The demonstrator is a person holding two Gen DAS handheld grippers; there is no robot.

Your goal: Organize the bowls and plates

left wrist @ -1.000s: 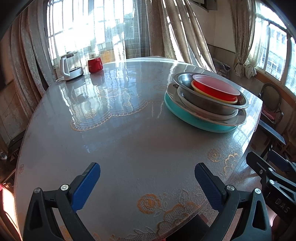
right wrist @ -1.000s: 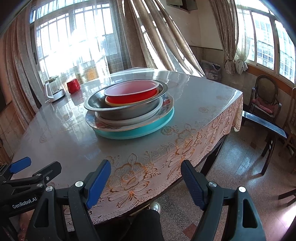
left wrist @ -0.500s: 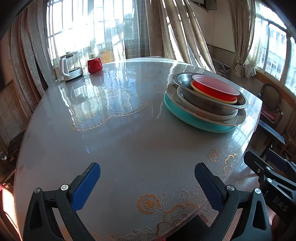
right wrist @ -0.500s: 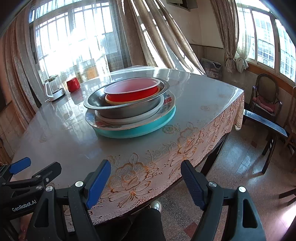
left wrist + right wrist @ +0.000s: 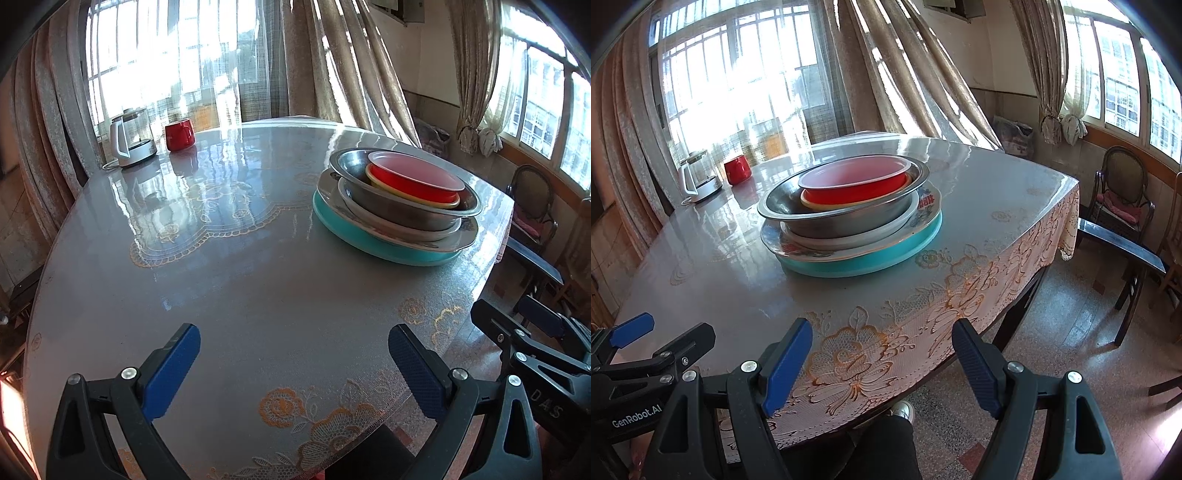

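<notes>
My left gripper (image 5: 294, 363) and right gripper (image 5: 882, 360) gape wide, empty, at table edge (image 5: 960, 354); dish stack (image 5: 849, 218) well ahead.

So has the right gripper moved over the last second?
Yes, slightly. In its own view the dish stack sits a little lower and nearer than before, so the right gripper has eased toward it, fingers open.

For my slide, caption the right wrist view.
Open right gripper faces nested dishes: red bowl in steel basin atop plates on table.
</notes>
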